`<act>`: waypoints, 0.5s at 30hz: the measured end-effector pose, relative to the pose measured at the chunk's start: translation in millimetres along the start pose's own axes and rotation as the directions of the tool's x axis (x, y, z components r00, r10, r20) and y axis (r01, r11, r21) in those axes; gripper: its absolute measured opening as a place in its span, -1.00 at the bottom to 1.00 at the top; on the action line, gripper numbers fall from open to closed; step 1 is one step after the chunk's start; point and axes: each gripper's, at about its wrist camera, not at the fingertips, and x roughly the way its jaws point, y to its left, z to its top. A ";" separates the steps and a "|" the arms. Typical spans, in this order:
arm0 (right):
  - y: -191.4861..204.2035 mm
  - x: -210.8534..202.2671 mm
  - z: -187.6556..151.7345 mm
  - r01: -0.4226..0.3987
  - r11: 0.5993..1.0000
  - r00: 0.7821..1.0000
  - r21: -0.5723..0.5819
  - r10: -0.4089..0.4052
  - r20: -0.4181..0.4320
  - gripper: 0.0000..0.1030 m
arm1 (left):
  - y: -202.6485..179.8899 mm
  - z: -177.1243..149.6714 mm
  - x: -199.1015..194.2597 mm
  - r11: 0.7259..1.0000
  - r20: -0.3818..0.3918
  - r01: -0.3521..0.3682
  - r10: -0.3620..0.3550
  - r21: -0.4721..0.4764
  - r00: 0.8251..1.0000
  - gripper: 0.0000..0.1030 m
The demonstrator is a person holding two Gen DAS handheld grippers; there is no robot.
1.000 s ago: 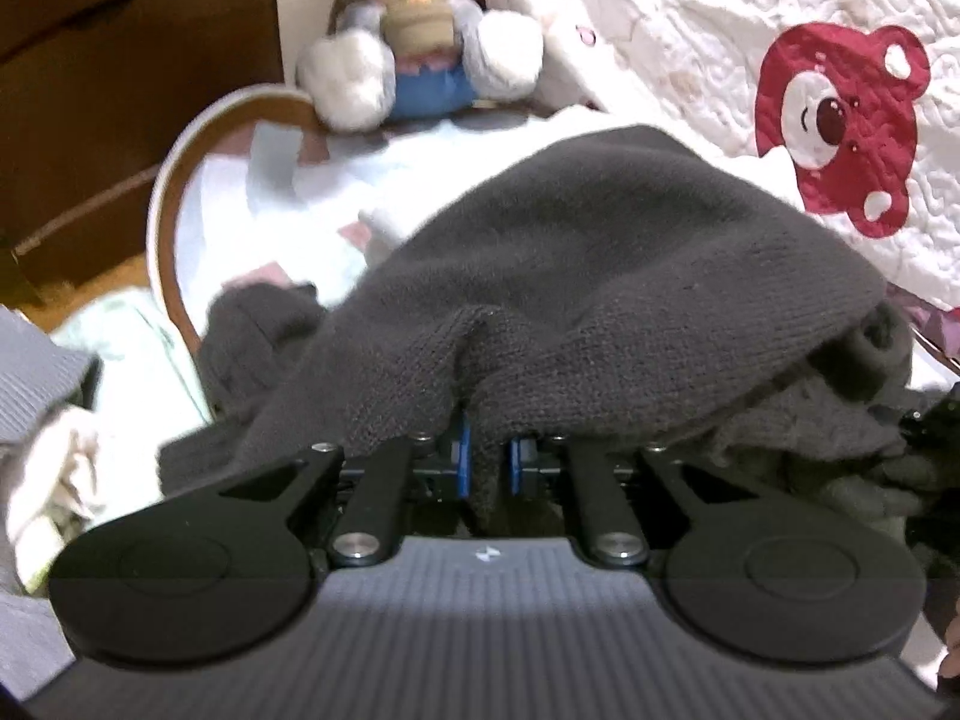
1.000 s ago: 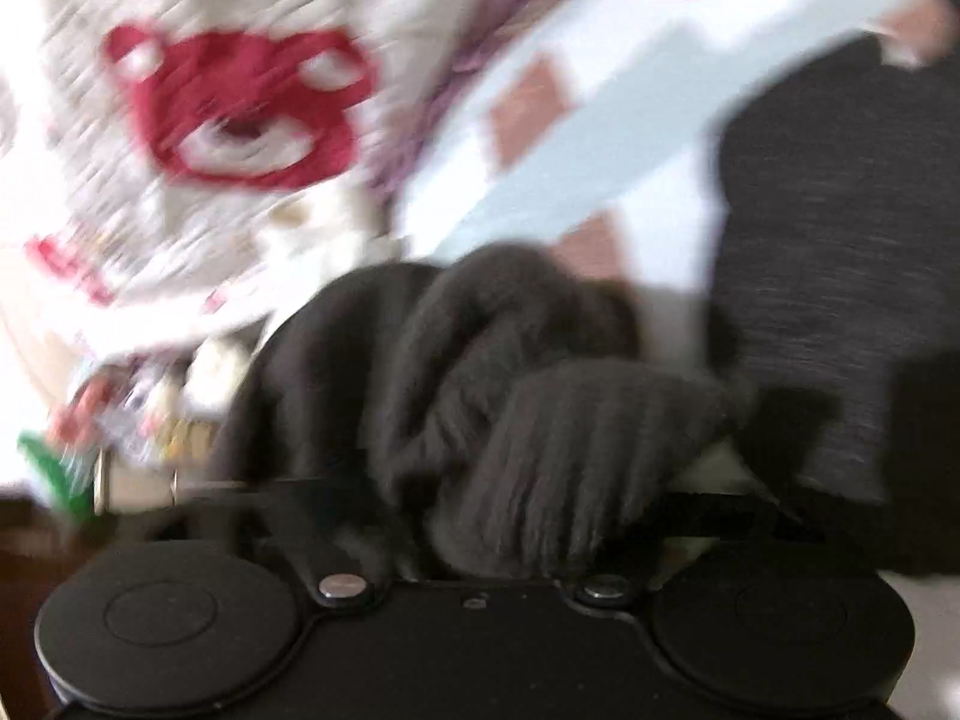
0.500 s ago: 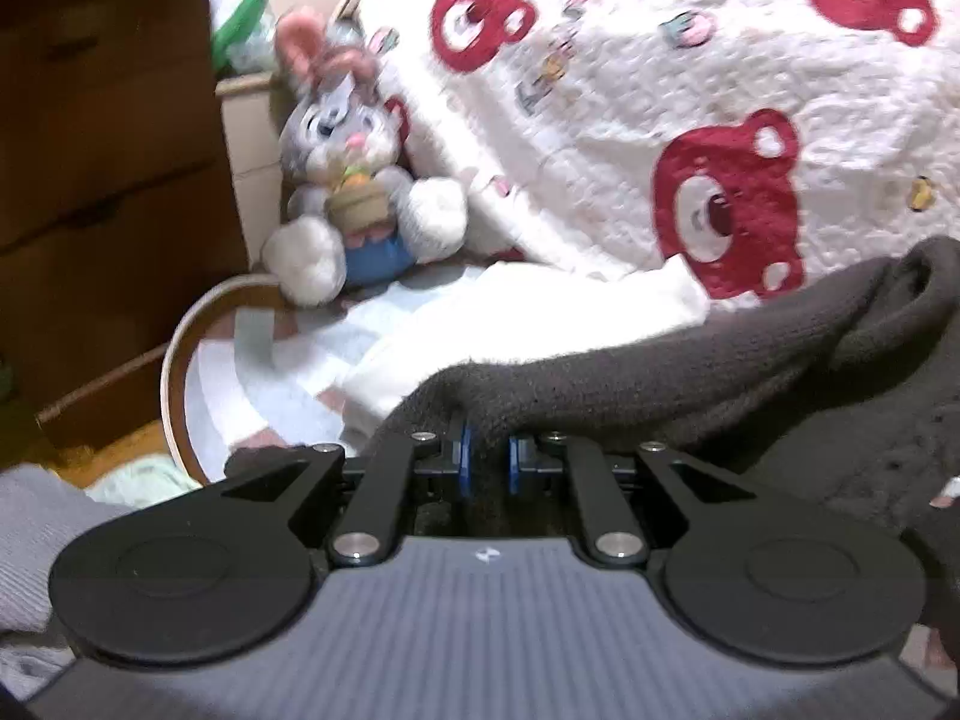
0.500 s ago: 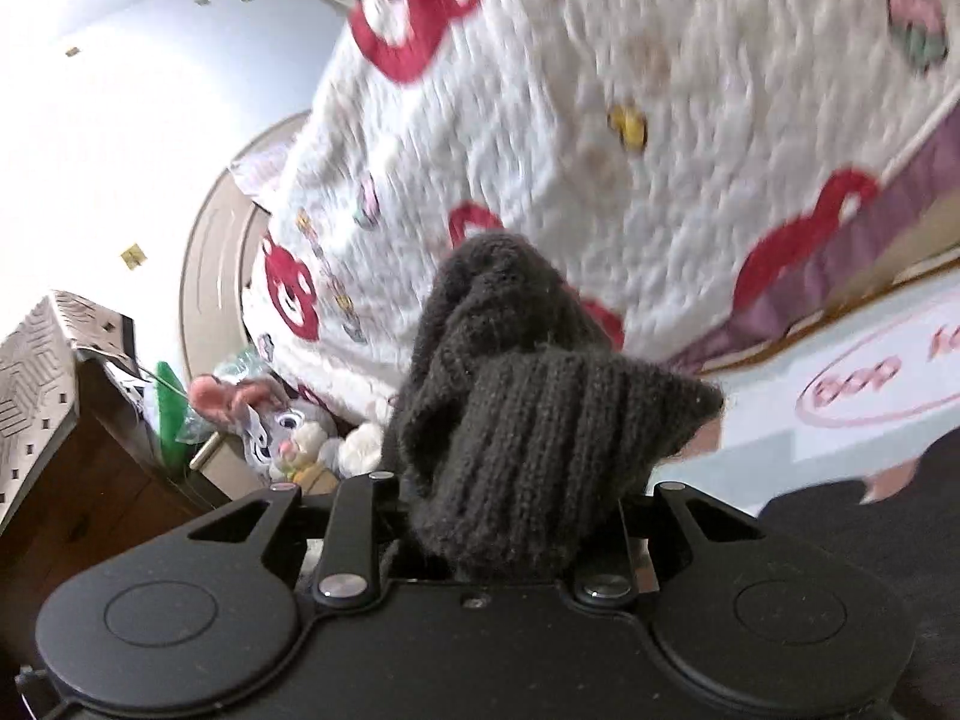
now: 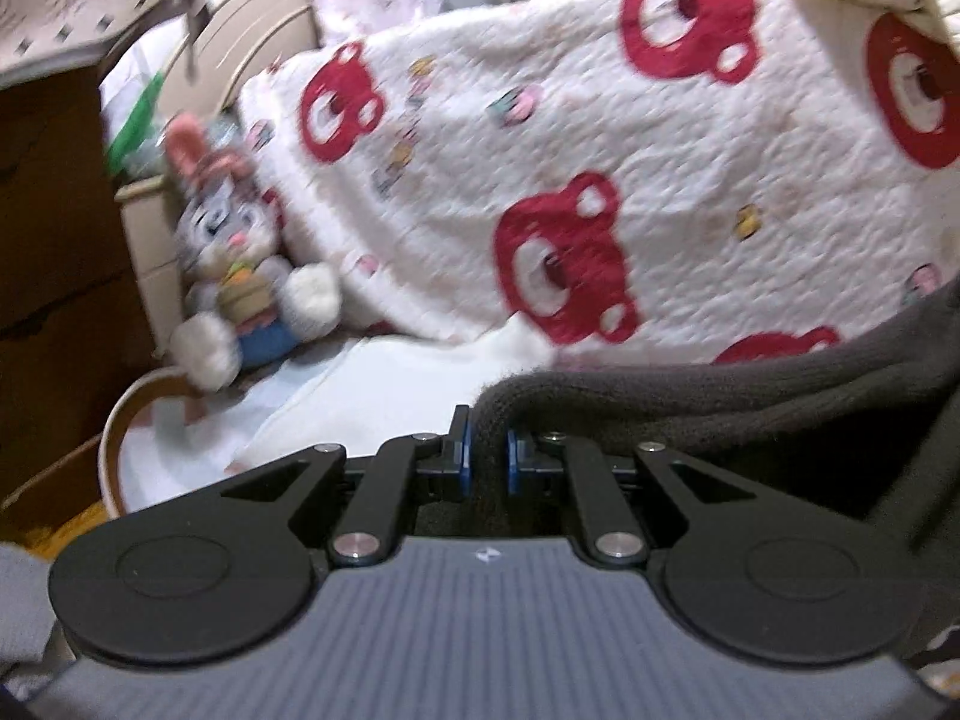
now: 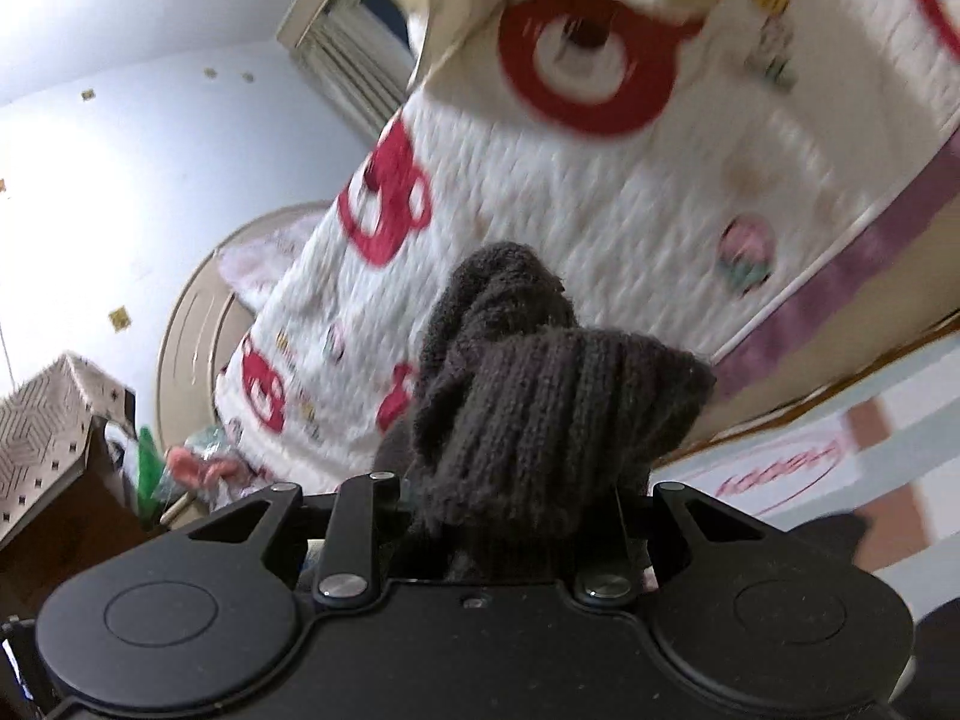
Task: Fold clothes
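Both tongs [image 5: 487,459] [image 6: 516,516] pinch dark knit [image 5: 750,402] edges, quilt [image 5: 600,180] beyond.

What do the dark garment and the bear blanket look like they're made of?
Dark garment: looks like knitted wool or acrylic yarn, matte and fuzzy, with ribbed stitch rows visible. Bear blanket: seems quilted cotton-like fabric, soft matte cream, with puckered stitching and red bear patches.

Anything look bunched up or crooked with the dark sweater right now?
Yes. The dark knit sweater sits wadded into a thick lump in the right gripper, while the left gripper pinches only a thin edge.
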 end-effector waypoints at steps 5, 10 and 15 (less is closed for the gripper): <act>-10.3 -54.2 29.6 0.059 0.997 0.995 -0.046 -0.055 0.083 -0.36 | -31.1 25.3 -12.6 0.997 0.061 0.072 -0.073 0.023 0.995 -0.82; -9.4 -103.6 57.5 0.098 0.992 0.987 -0.080 -0.086 0.137 -0.36 | -50.3 43.5 -35.2 0.992 0.125 0.119 -0.125 0.050 0.984 -0.82; -4.8 -144.9 78.1 0.113 0.992 0.983 -0.049 -0.104 0.150 -0.36 | -53.7 59.5 -60.5 0.986 0.181 0.160 -0.167 0.051 0.969 -0.82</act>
